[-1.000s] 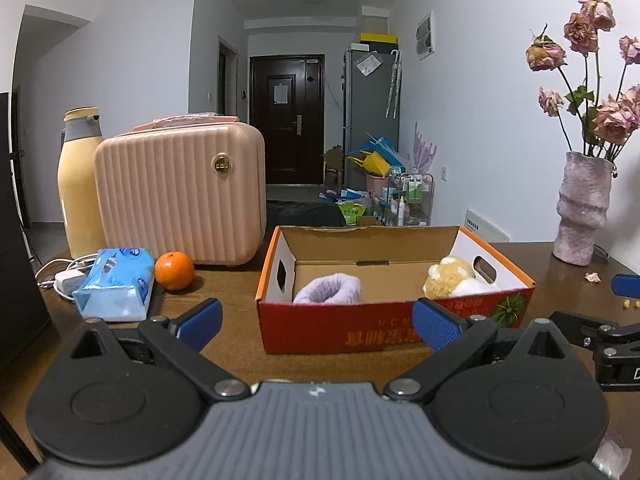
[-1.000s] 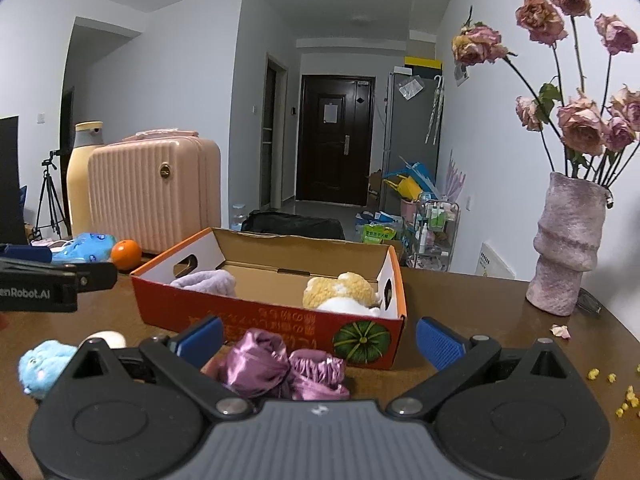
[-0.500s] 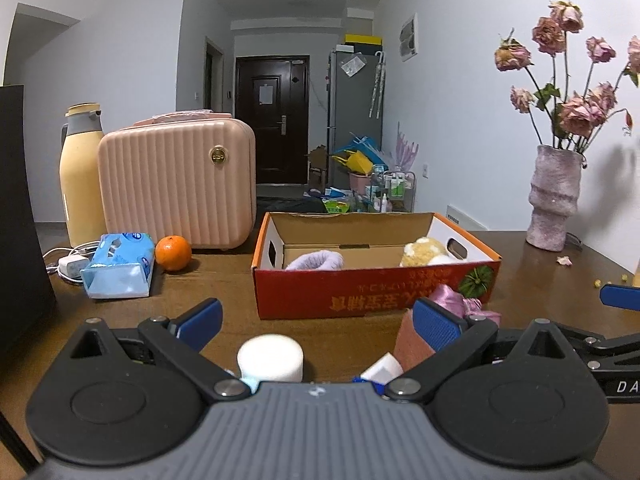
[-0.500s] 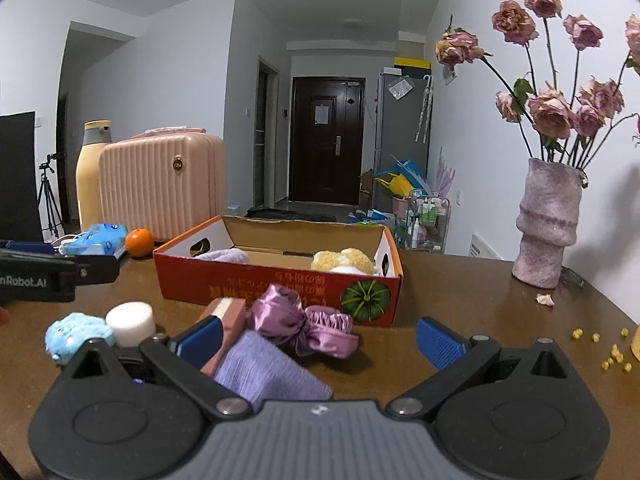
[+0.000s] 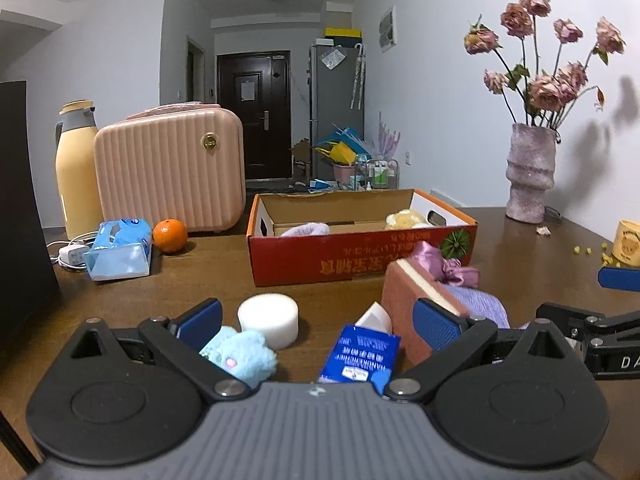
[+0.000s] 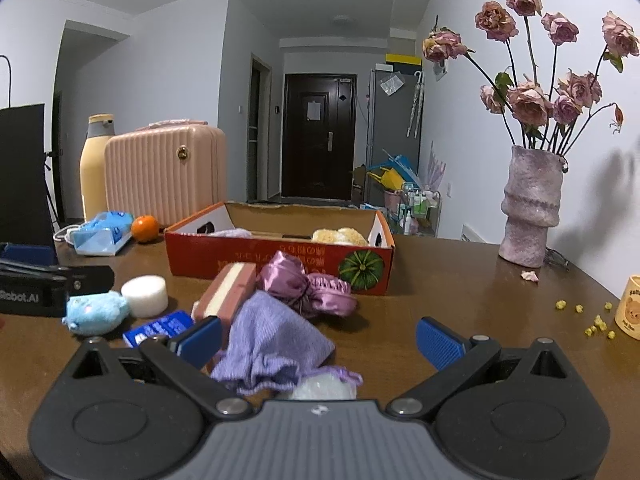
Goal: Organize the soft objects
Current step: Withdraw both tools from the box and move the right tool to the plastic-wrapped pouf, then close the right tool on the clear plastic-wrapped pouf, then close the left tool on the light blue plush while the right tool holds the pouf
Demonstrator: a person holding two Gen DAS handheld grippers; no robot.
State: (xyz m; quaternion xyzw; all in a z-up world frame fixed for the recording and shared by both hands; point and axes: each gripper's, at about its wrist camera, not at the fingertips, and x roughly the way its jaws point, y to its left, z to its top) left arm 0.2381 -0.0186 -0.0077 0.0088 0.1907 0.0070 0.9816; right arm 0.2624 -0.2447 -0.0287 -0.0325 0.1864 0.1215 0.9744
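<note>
- My left gripper (image 5: pixel 318 318) sits farther back from the red box (image 5: pixel 360 266); blue plush (image 5: pixel 240 354), white foam cylinder (image 5: pixel 268 318), blue tissue pack (image 5: pixel 362 354) now fall between its wide-spread fingers.
- My right gripper (image 6: pixel 318 338) likewise farther back; lilac knit cloth (image 6: pixel 272 344) now lies between its fingers, purple satin piece (image 6: pixel 308 286) beyond.

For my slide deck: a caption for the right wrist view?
Open right gripper above a purple knit cloth, with soft items before the cardboard box.

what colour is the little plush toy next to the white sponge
Light blue plush toy, clearest in the right wrist view.
</note>
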